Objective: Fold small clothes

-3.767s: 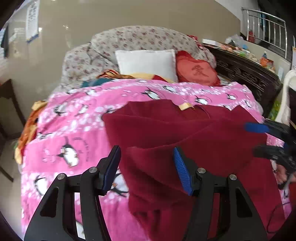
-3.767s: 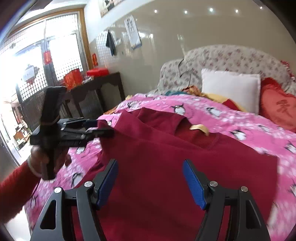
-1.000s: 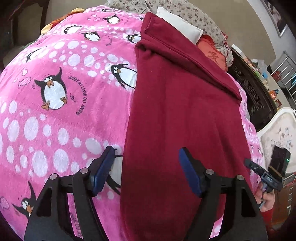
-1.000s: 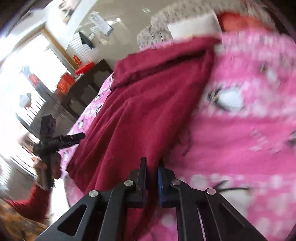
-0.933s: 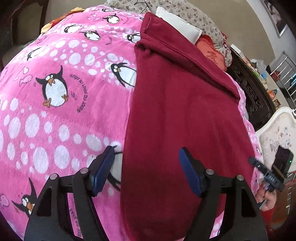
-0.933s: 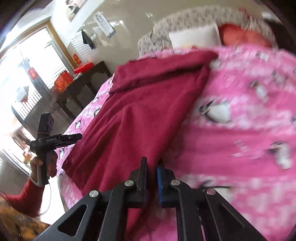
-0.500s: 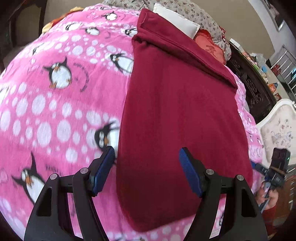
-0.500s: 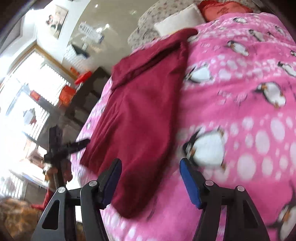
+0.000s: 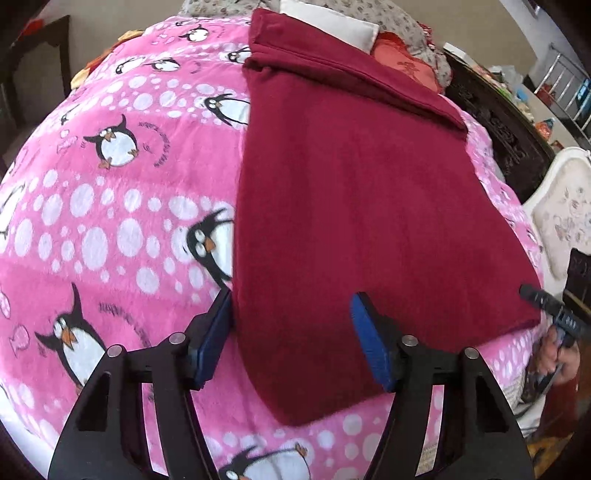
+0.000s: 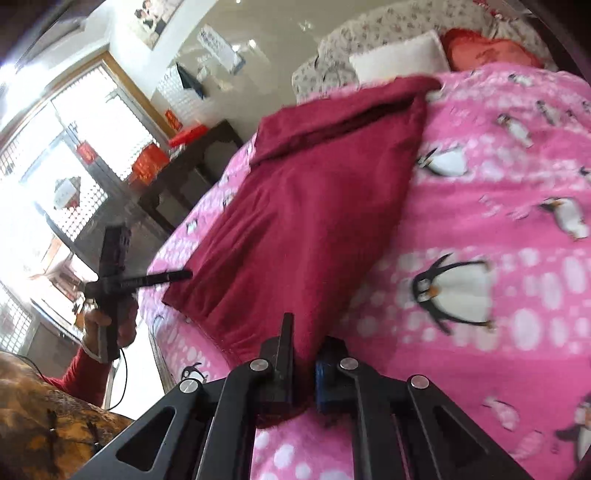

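Observation:
A dark red garment (image 9: 351, 192) lies folded lengthwise on the pink penguin blanket (image 9: 110, 192), its folded top part toward the pillows. My left gripper (image 9: 291, 338) is open, its fingers astride the garment's near left corner, just above the cloth. My right gripper (image 10: 303, 363) is shut on the garment's (image 10: 306, 206) near right corner. In the left wrist view the right gripper (image 9: 554, 308) shows at the garment's right corner. In the right wrist view the left gripper (image 10: 162, 277) shows at the far bottom corner.
A white pillow (image 10: 399, 55), a red cushion (image 10: 491, 48) and a floral quilt (image 10: 406, 26) lie at the bed's head. A dark wooden table (image 10: 192, 162) stands on the left side of the bed, a dark carved headboard (image 9: 498, 122) and a white chair (image 9: 561, 206) on the right.
My right gripper had opened half a second ago and has now closed on the garment's near right corner. My left gripper has stayed open and drawn back toward the garment's bottom edge.

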